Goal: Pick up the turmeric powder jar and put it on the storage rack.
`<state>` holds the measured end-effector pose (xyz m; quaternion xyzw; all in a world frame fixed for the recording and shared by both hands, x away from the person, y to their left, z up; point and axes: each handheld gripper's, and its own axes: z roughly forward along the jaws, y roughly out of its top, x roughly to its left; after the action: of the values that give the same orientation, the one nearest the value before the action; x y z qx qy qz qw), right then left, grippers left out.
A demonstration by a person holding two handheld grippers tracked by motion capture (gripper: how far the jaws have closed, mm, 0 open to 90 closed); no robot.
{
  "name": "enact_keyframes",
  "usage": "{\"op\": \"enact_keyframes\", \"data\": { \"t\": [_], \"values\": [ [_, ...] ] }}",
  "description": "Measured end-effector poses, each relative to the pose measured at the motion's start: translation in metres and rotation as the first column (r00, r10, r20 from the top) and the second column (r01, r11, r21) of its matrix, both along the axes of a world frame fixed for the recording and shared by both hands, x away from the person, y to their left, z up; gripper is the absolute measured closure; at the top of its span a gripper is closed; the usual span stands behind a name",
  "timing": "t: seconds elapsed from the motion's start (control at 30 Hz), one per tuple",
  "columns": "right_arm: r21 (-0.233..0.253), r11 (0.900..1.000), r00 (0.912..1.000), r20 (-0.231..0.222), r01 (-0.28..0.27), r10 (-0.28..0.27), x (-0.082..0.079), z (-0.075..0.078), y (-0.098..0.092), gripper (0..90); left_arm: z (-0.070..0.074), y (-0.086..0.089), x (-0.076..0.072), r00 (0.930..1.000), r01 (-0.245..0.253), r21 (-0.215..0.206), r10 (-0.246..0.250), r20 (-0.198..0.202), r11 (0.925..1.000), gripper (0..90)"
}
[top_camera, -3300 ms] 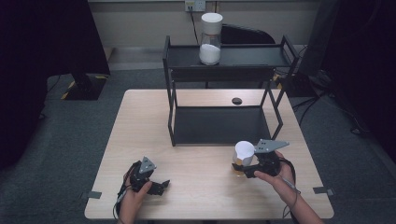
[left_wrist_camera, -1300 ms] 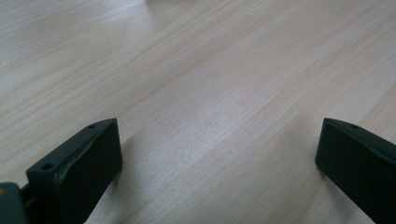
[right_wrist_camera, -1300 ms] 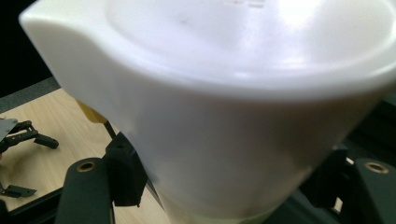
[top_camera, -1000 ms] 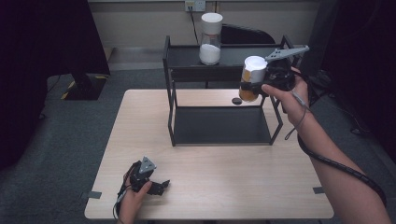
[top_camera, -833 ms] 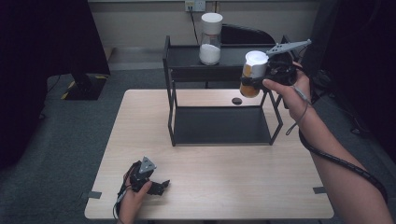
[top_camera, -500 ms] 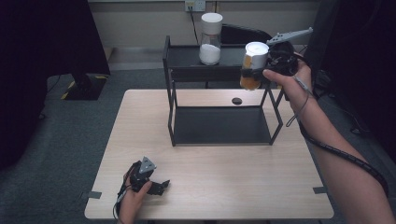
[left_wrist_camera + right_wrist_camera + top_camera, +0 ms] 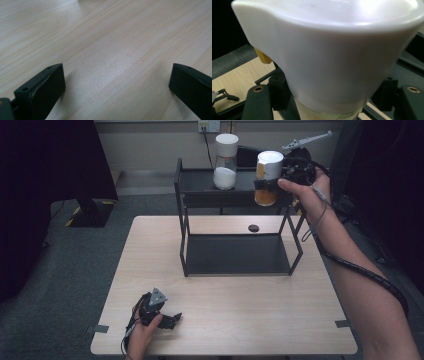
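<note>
Lifted from the near edge of the table (image 7: 240, 320) seconds ago, your white-capped jar (image 7: 268, 177) of orange contents now hangs at the right end of the black shelf's (image 7: 200, 182) top tier, level with it. Your right gripper (image 7: 272, 182) clamps the jar just under its cap, jaws pressed to both sides, as the right gripper view shows with the cap (image 7: 332, 47) looming close. Left of it on that tier stands a second jar (image 7: 225, 161), white-lidded, holding white powder. Below and in front of the shelf, a small dark disc (image 7: 253, 228) lies on the tabletop. Well away from the shelf, at the table's near left, your left gripper (image 7: 172, 319) rests on the wood, jaws spread wide and grasping nothing.
</note>
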<state>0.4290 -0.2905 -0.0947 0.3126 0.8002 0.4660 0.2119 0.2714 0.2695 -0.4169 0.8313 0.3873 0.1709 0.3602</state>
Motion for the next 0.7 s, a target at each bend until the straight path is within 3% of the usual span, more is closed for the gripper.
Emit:
{"op": "enact_keyframes", "data": {
  "t": [0.27, 0.7],
  "values": [
    [-0.006, 1.000, 0.9998, 0.017, 0.005, -0.005, 0.006, 0.014, 0.009, 30.4, 0.000, 0.000, 0.000, 1.0000, 0.001, 0.001, -0.001, 0.000, 1.0000, 0.0],
    [0.003, 0.999, 0.9989, 0.024, 0.041, -0.041, 0.028, 0.017, 0.019, 30.4, 0.000, 0.000, 0.000, 1.0000, 0.001, 0.000, -0.001, 0.000, 1.0000, 0.0]
  ]
}}
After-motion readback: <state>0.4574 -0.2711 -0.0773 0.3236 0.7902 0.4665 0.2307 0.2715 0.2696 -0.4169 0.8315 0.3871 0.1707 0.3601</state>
